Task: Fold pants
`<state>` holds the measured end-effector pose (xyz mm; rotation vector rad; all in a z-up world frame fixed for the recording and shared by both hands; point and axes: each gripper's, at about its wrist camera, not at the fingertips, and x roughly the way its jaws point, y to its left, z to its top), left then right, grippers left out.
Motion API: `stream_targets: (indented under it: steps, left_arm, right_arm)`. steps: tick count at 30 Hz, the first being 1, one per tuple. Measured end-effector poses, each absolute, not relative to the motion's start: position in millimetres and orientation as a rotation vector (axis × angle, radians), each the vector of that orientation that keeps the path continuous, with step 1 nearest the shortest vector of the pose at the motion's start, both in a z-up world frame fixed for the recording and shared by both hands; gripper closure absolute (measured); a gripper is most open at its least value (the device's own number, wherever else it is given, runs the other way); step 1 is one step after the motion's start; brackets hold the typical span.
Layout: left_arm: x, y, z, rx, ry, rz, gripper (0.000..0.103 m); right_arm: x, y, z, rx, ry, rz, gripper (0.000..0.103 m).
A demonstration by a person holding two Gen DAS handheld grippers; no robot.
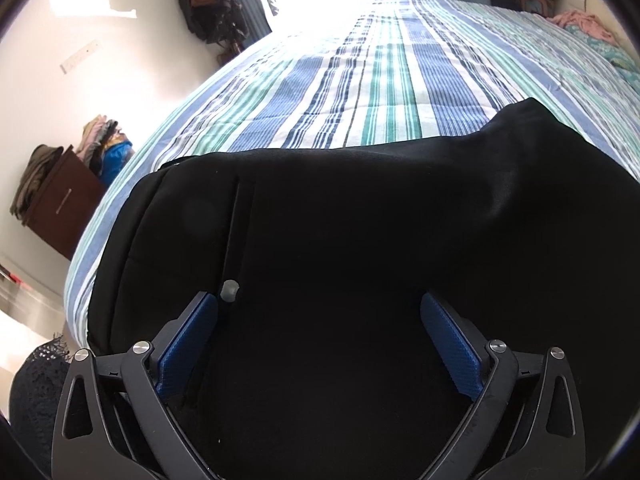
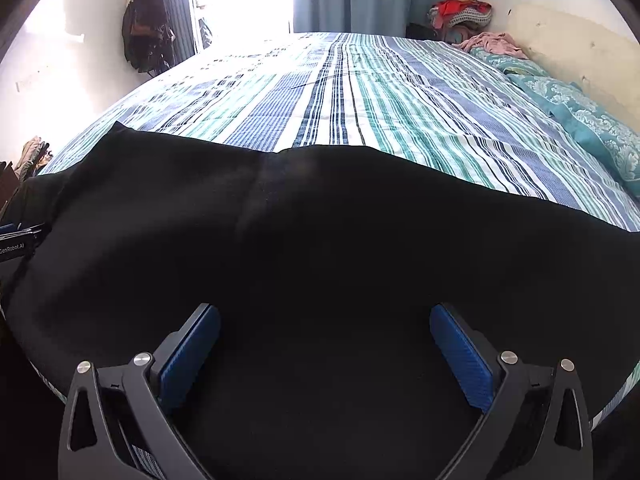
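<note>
Black pants [image 1: 340, 220] lie spread across the near edge of the striped bed [image 1: 380, 80]. In the left wrist view the waist end shows, with a small grey button [image 1: 230, 290] by the fly. My left gripper [image 1: 320, 312] is open just above the cloth, its blue pads wide apart. In the right wrist view the pants [image 2: 320, 232] stretch from left to right over the bed [image 2: 360, 92]. My right gripper [image 2: 324, 324] is open over the black cloth and holds nothing. The left gripper's body [image 2: 16, 240] shows at the left edge.
A teal patterned pillow [image 2: 592, 120] and pink cloth [image 2: 492, 44] lie at the bed's far right. A brown cabinet [image 1: 64, 208] with piled clothes stands left of the bed. Bags [image 2: 144, 20] hang on the wall by the bright window and blue curtains.
</note>
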<state>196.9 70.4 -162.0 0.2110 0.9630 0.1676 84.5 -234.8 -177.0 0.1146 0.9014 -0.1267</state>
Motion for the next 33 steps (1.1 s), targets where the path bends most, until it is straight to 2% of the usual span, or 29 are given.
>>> stream_targets:
  steps: [33]
  left_arm:
    - [196.6, 69.5, -162.5, 0.223, 0.966, 0.17, 0.001]
  right_arm:
    - [86.7, -236.3, -176.4, 0.114, 0.915, -0.132, 0.0]
